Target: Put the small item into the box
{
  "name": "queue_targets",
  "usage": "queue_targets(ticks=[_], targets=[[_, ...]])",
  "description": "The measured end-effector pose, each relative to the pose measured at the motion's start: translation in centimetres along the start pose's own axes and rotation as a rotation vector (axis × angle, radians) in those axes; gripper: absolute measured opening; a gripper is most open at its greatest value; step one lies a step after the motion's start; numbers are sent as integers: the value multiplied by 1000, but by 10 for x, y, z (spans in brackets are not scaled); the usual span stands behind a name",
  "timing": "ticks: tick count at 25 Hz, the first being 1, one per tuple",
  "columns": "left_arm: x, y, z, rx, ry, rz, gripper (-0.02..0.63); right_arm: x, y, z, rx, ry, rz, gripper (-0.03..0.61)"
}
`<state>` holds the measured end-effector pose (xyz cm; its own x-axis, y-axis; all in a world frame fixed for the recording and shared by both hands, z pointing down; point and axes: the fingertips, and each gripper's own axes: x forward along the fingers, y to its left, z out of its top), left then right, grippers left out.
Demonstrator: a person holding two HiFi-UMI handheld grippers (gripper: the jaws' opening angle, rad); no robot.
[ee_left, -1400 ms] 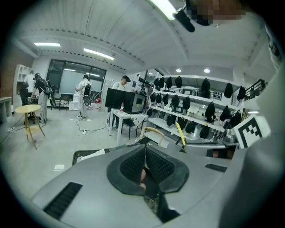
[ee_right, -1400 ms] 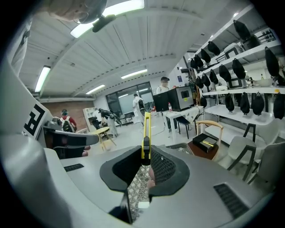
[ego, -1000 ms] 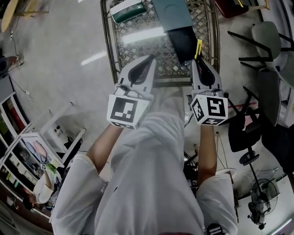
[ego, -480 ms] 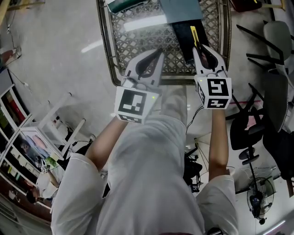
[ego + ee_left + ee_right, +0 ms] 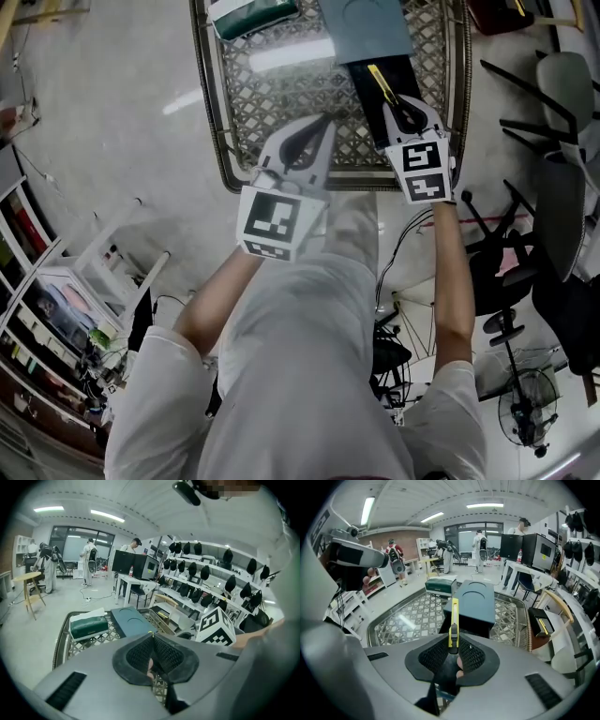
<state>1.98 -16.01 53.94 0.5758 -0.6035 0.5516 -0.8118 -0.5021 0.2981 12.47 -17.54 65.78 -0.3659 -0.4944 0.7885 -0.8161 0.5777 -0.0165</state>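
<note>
Yellow plastic marks the small item, a slim utility knife [image 5: 453, 616] [image 5: 380, 80]. The right gripper [image 5: 452, 644] [image 5: 401, 108] has it pinched at its near end, the mesh-lined jaws clamped on either side of its dark slider. The rest of the knife sticks straight out ahead of the jaw tips.

Directly ahead of that gripper lies the box [image 5: 367, 94], open, with a dark interior. Its grey-blue lid [image 5: 476, 602] [image 5: 361, 28], which has a round recess moulded into its top, lies at the far end. In the head view the knife overlaps the dark opening (how high above it the blade hangs cannot be judged from these views).

The left gripper [image 5: 151, 641] [image 5: 323, 127] is level with the right one and off to its left. Its jaws are pressed together with nothing between them, the tips over the near edge of the table [image 5: 272, 94], a glass top over lattice with a woven rim. Ahead of the left gripper and a little to its left sits a green tissue box [image 5: 88, 625] [image 5: 251, 14]. The lid [image 5: 129, 623] shows just right of the tissue box, straight ahead of the closed jaws. From the right gripper, the tissue box [image 5: 440, 586] appears beyond the knife tip, at the far left corner of the lid.
</note>
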Motion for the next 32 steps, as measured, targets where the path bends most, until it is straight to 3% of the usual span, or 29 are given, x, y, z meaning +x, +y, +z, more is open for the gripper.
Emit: queue_targets(ticks=[9,16,22,32], targets=[[12,11,-5,-40,22,20,6,45,-1,-26,-13,125,47,54],[12,18,-7,-65,28,32,6,68,4,-37,-80,214,99,54],[10,20,-9,-76,27,36,6,79,4,-36,-114,237,106,55],[5,25,-14,-85,26,45,6,69,-2,-35,-46,191,69,75]])
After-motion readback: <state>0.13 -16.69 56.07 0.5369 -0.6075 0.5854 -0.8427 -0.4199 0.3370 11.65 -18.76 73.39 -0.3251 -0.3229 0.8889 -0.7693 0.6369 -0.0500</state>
